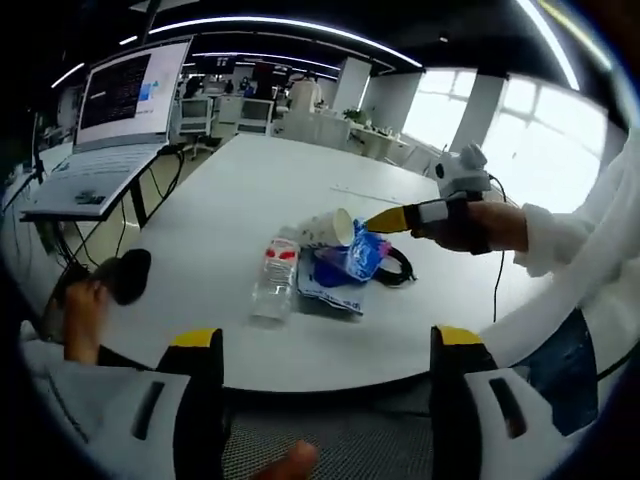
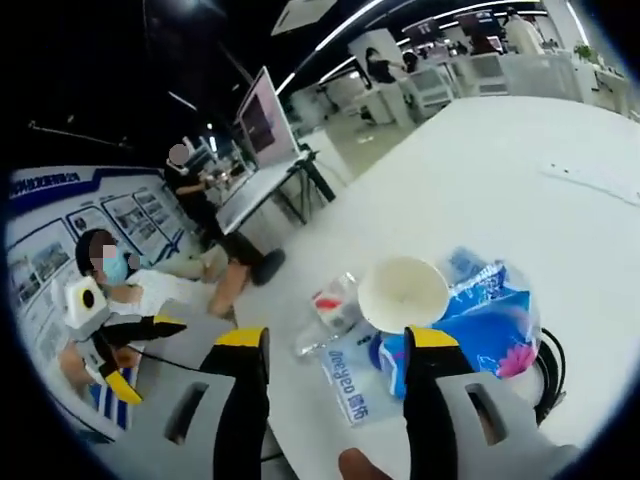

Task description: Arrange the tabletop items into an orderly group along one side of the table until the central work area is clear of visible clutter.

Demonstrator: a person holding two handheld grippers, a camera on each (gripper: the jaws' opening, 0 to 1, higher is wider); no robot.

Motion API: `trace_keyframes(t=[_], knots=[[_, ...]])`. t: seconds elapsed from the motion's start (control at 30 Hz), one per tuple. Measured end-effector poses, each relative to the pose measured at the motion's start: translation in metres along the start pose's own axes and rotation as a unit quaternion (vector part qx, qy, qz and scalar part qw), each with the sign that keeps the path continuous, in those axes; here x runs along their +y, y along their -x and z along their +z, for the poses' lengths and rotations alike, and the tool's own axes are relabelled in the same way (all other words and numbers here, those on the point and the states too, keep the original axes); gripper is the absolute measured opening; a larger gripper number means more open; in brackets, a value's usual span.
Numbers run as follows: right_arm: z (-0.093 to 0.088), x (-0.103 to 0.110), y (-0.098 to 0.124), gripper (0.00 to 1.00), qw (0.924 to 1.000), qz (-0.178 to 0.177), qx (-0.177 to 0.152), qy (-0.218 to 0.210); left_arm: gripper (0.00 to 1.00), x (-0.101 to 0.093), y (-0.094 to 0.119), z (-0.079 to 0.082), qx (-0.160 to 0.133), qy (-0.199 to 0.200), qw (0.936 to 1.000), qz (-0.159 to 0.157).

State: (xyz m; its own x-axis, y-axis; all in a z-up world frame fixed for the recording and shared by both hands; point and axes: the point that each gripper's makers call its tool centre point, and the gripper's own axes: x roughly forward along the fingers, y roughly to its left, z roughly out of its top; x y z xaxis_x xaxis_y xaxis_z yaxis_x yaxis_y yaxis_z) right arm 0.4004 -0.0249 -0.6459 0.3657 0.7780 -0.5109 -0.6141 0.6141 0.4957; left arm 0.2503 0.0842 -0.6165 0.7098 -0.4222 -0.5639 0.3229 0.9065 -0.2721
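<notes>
Paper cup (image 2: pixel 403 293) lies tipped among the clutter near the tabletop's (image 1: pixel 260 190) front edge, beside the water bottle (image 1: pixel 275 278) and blue bag (image 2: pixel 495 318). Right tool (image 2: pixel 337 345), jaws apart, could crush it; left tool (image 1: pixel 326 345) hangs back, jaws apart.

Black, yellow-tipped fingers (image 2: pixel 240 400); white sleeve (image 1: pixel 560 240)

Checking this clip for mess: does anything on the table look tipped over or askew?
Yes. The water bottle lies on its side near the table's front edge, and the paper cup is tipped over beside the blue bag. Nothing looks spilled.
</notes>
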Motion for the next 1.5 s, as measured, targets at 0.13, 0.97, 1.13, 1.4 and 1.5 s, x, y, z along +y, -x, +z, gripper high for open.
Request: trace_keyframes(t=[0.13, 0.97, 1.13, 1.4, 1.5], knots=[[0.003, -0.001, -0.014, 0.49, 0.9999, 0.005, 0.007, 0.012, 0.88, -0.001, 0.005, 0.002, -0.013, 0.008, 0.9999, 0.005], [0.008, -0.028, -0.053, 0.28, 0.9991, -0.033, 0.024, -0.010, 0.88, -0.020, 0.017, -0.001, -0.044, 0.045, 0.9979, 0.016], [0.003, -0.032, -0.057, 0.16, 0.9986, -0.046, 0.026, 0.003, 0.86, -0.020, 0.019, -0.003, -0.044, 0.051, 0.9975, 0.022], [0.007, -0.039, -0.058, 0.00, 0.9982, -0.054, 0.022, 0.015, 0.86, -0.023, 0.025, -0.009, -0.046, 0.059, 0.9966, 0.035], [0.008, -0.041, -0.056, 0.00, 0.9981, -0.054, 0.026, 0.013, 0.86, -0.023, 0.026, -0.012, -0.046, 0.063, 0.9962, 0.039]])
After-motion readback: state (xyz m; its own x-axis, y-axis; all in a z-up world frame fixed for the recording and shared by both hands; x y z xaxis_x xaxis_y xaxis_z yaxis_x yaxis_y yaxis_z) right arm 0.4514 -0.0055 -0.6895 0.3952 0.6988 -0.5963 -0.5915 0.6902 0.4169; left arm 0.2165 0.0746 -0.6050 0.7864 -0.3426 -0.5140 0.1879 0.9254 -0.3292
